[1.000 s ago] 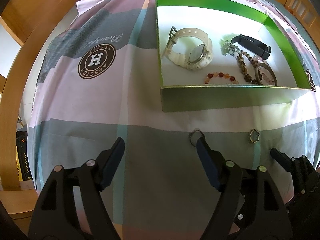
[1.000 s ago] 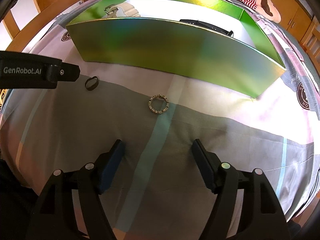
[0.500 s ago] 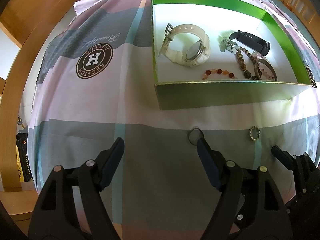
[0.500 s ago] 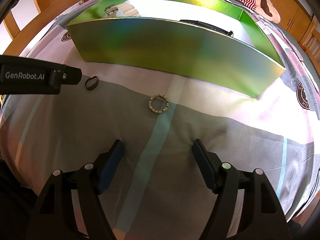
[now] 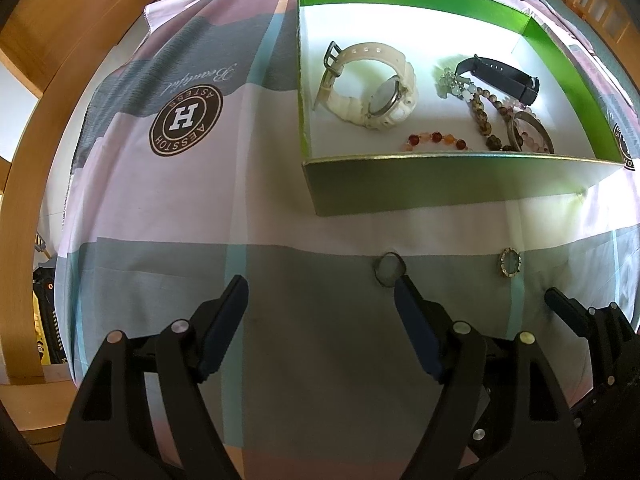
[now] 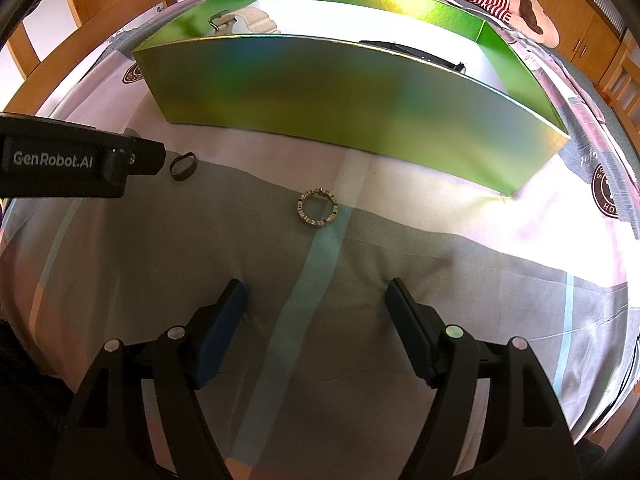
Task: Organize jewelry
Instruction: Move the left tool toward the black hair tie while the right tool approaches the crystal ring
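Below the green box (image 6: 352,92), at mid-frame in my right view, the studded ring (image 6: 318,212) lies on the bedsheet (image 6: 200,248). Both my right gripper (image 6: 316,308) and left gripper (image 5: 320,300) have fingers released, empty. I'd straddle the ring squarely, then pinch gently.

You have two rings (image 5: 389,274) (image 5: 510,263) on the bedsheet (image 5: 160,208) before the box (image 5: 440,184); watches (image 5: 368,80) and bracelets (image 5: 436,140) lie inside.
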Demonstrator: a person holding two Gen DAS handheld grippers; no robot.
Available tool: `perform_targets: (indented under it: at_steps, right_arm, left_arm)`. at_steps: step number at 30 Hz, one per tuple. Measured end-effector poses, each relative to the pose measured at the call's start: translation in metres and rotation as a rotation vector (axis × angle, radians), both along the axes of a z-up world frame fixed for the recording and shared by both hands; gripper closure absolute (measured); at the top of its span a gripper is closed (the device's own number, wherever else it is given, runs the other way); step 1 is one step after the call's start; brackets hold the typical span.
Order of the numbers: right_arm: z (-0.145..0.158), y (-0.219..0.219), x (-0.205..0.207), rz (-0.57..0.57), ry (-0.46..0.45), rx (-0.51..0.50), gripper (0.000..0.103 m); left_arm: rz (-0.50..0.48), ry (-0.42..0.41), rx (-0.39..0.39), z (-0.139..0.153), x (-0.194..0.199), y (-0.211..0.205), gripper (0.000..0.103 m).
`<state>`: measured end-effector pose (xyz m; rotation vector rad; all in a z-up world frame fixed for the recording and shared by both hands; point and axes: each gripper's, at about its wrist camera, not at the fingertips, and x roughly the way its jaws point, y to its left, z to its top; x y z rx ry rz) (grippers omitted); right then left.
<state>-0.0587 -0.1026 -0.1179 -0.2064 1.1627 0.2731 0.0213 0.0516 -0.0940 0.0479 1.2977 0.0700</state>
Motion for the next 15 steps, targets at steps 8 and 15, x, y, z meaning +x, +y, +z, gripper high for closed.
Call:
perform_targets:
  at_steps: [8, 15]
  right_arm:
    - [0.015, -0.021, 0.009, -0.042, -0.010, 0.056, 0.030]
    - [0.003, -0.031, 0.026, -0.064, 0.028, 0.034, 0.030]
  left_arm:
    - [0.017, -0.006, -0.125, 0.008, -0.005, 0.015, 0.027]
    - [0.099, -0.004, -0.169, 0.008, -0.012, 0.047, 0.027]
